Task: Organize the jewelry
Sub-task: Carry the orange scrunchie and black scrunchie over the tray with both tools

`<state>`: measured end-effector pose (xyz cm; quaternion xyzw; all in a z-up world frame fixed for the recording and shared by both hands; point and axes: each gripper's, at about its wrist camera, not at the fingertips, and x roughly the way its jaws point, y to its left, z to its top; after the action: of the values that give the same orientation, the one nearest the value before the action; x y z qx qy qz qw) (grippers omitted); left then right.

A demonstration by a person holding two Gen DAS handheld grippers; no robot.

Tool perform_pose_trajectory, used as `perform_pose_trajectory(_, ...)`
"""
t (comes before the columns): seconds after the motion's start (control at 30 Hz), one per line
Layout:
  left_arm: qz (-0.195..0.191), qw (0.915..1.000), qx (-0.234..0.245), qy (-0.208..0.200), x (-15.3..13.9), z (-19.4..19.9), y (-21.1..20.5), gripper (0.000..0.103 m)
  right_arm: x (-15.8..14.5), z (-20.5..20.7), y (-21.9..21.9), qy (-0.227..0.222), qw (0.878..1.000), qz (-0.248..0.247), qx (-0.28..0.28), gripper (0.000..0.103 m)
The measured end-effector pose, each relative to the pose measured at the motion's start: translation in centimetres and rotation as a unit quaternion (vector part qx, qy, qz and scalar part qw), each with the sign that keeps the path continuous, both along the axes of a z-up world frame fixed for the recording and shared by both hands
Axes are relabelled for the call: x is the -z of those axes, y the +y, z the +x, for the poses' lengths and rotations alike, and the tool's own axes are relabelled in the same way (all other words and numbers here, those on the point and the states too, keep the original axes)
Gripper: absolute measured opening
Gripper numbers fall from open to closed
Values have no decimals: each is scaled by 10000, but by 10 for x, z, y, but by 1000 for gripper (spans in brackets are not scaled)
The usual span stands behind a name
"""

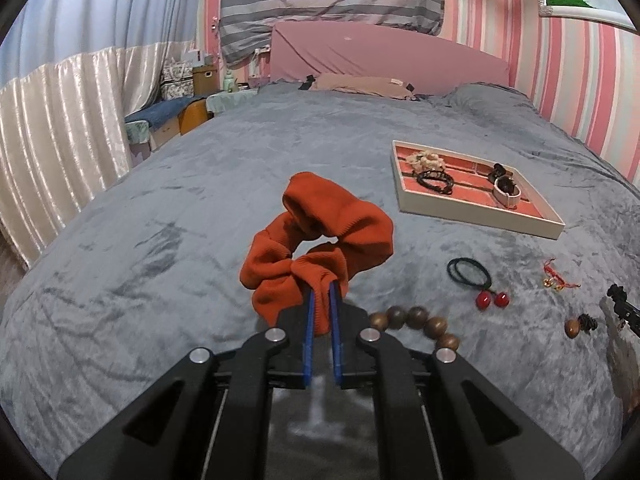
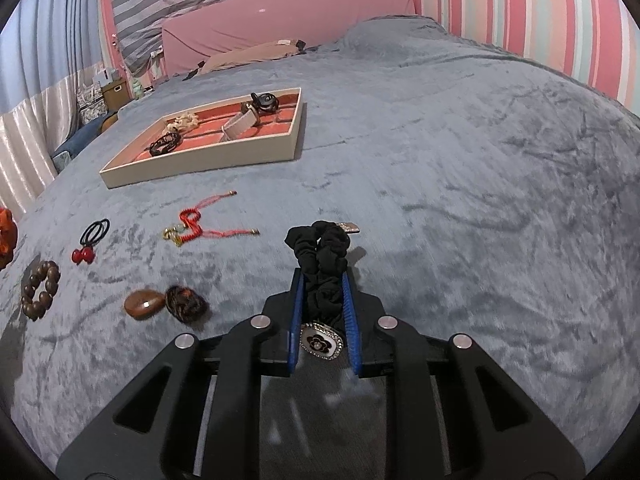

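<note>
Your left gripper point(image 1: 322, 286) pinches the orange scrunchie point(image 1: 316, 236) by one thin fold, your right gripper point(image 2: 322, 280) clamps the black scrunchie point(image 2: 322, 256), and a jerk toward the tray point(image 1: 480, 216) at two o'clock could slip either loose.

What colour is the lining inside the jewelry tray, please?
Coral red inside the cream rectangular jewelry tray; clearest in the right wrist view.

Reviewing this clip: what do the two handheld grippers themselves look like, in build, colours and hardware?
Both look identical. The left gripper and right gripper each have a matte black angular frame with cut-out windows, four round silver pivot caps, thin metal rods running beneath, and two narrow blue ribbed fingers. No cables, markings, hands or sleeves are visible in either wrist view.
</note>
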<state>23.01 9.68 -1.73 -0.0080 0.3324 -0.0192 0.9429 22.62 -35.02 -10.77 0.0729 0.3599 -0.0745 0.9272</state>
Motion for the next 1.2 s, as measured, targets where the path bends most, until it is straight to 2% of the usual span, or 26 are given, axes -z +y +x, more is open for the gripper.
perform_pose_trajectory(0.2, 83, 9998, 199, -48, -5, 20, -24, 7, -13, 25, 7, -98, 9999, -52, -108, 19)
perform_pose_trajectory(0.47, 53, 9991, 417, -37, -10, 59, -60, 7, -35, 79, 19, -267, 9992, -117, -274, 19)
perform_pose_trajectory(0.67, 53, 9979, 642, -77, -16, 91, -102, 7, -53, 123, 29, -411, 9984, -50, -379, 19)
perform_pose_trajectory(0.97, 173, 9950, 973, -146, -26, 145, -155, 7, -55, 185, 37, -308, 9982, 35, -509, 19)
perform_pose_trajectory(1.2, 233, 9943, 1038, 8, -18, 197, -184, 7, -50, 226, 41, -209, 9981, -24, -574, 19)
